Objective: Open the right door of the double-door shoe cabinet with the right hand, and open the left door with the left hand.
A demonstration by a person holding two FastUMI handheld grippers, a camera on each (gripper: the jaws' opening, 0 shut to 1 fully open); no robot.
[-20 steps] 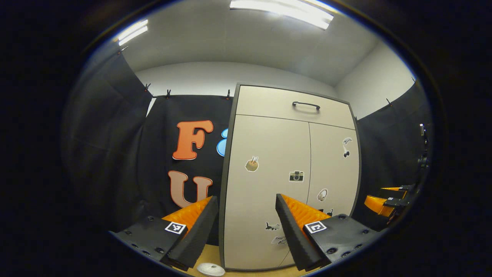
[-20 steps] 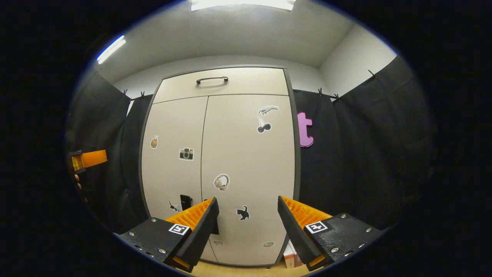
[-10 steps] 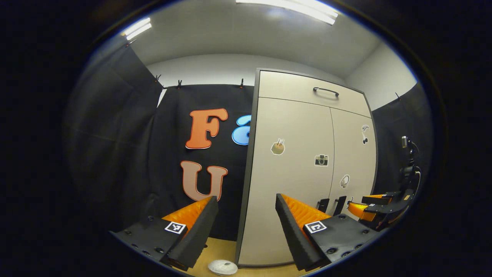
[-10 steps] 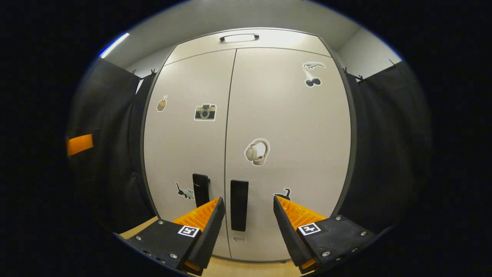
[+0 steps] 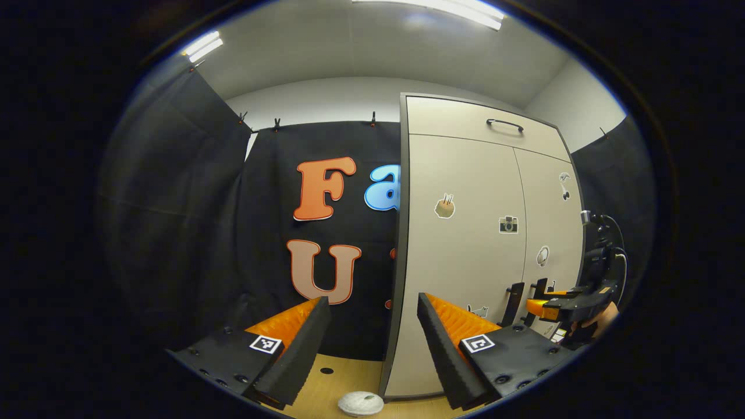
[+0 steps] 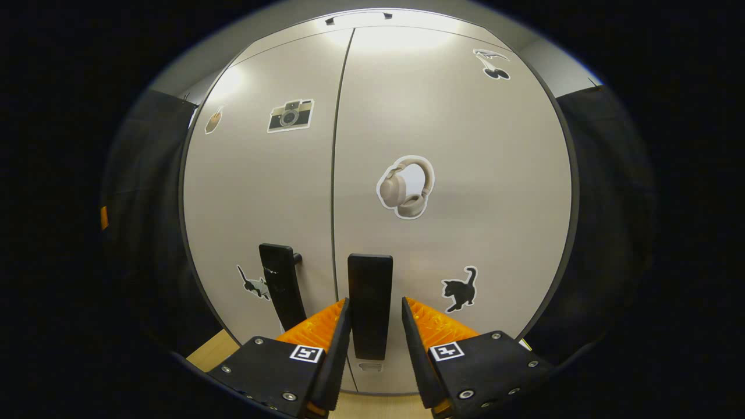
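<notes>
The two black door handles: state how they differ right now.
The right door handle stands between the right gripper's fingers, not yet clamped; the left door handle has nothing around it. The right one faces the right gripper view squarely; the left one is seen tilted. Both are black vertical bars on shut doors.

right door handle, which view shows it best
The right gripper view: the right door handle stands close and face-on between the right hand-held gripper's fingers. The left gripper view shows it small, side-on near the edge.
</notes>
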